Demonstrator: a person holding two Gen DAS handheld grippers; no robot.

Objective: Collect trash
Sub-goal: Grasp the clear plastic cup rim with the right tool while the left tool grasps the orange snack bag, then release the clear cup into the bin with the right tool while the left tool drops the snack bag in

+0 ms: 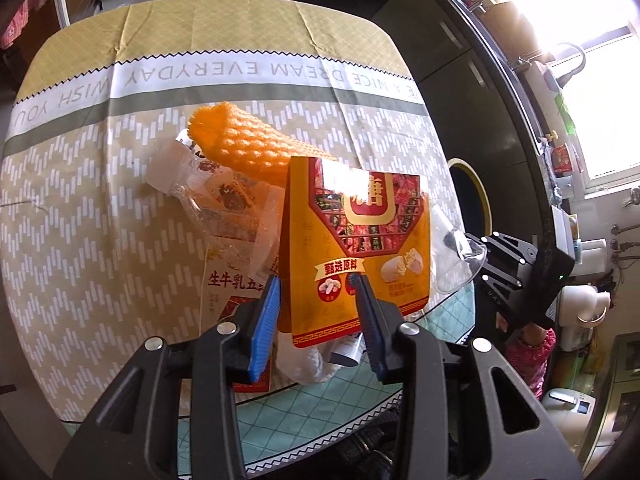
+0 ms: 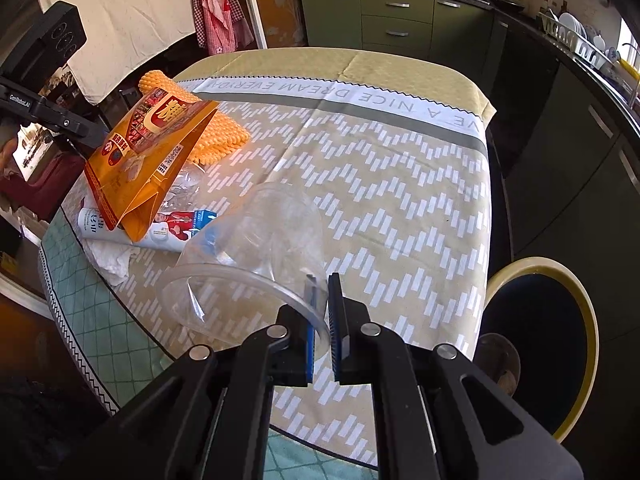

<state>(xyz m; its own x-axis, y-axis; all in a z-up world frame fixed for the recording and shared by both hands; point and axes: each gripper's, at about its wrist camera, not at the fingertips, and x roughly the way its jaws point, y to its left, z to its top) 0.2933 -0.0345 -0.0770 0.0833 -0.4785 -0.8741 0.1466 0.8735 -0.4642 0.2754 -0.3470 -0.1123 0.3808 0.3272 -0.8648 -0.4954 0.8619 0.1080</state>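
My left gripper (image 1: 316,280) is shut on the lower part of an orange snack bag (image 1: 356,236) and holds it above the trash pile; the bag also shows in the right wrist view (image 2: 140,160). Under it lie an orange foam net (image 1: 248,140), clear plastic wrapping (image 1: 216,196), a milk carton (image 2: 176,228) and a white tissue (image 2: 110,260). My right gripper (image 2: 322,280) is shut on the rim of a clear plastic cup (image 2: 256,248), held on its side just above the tablecloth.
The round table (image 2: 400,152) has a beige patterned cloth. A bin with a yellow rim (image 2: 540,344) stands off the table's right edge. Dark kitchen cabinets (image 2: 400,20) run along the back and right.
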